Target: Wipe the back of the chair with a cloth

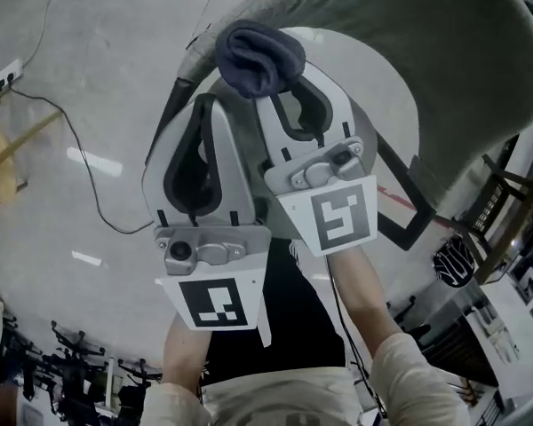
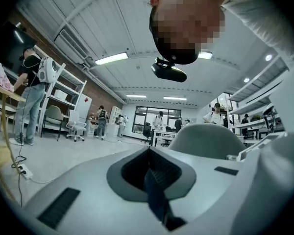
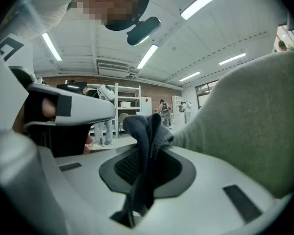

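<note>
The chair's grey-green upholstered back fills the upper right of the head view. It also shows in the right gripper view and, further off, in the left gripper view. A dark blue cloth is bunched at the left end of the back's edge. My right gripper is shut on the cloth, which rests against the upholstery. Just left of it and lower is my left gripper, shut with nothing held.
A black cable runs across the pale floor from a power strip. The chair's dark frame slopes down on the right. White shelves, rolling chairs and several people stand far off.
</note>
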A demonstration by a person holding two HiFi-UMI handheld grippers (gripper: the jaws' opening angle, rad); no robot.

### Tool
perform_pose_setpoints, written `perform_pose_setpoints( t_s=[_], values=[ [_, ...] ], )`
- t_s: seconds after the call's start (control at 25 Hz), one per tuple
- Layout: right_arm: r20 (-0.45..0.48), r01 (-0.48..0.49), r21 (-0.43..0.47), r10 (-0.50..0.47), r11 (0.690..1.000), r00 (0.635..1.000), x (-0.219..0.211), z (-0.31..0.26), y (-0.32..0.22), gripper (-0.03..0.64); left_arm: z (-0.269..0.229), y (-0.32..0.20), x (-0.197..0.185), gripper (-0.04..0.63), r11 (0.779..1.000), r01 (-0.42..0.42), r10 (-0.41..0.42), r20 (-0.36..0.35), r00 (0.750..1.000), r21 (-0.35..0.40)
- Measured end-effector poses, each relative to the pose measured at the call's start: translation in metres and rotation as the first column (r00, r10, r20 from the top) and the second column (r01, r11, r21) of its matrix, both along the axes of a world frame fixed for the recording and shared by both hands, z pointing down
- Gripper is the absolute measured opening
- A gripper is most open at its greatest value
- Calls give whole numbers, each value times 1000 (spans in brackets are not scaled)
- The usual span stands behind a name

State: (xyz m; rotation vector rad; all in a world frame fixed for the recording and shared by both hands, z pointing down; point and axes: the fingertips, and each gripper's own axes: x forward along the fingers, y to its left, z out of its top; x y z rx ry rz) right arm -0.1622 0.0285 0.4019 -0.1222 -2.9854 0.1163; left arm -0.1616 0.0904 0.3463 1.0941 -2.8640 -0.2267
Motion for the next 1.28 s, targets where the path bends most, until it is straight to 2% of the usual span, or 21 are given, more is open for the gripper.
perform_pose_setpoints(
  t_s=[0.12,0.24,0.4,0.56,1.12,1.28],
  values=[
    [3,64,-3,-64,998,998,-7,2,17,60,2,17,-2,15,999,45,-45,-6,999,6],
    [-1,80,-26,-80,996,997,-7,1,23,60,1,27,-4,15,997,70,-70,-9,997,9],
    [11,108,-7,-108,994,994,-3,-7,26,60,-2,29,-6,15,997,76,-76,-6,997,18],
    [17,147,-31,-147,989,989,-5,-7,40,60,-1,27,-9,15,997,75,-75,-13,997,17],
    [34,67,-34,-66,997,997,-25,-2,11,60,0,12,-12,15,999,27,-26,-16,1000,18],
    [38,38,1,-38,999,999,-27,-4,3,60,0,10,-12,15,1000,18,-18,-19,1000,15]
  ],
)
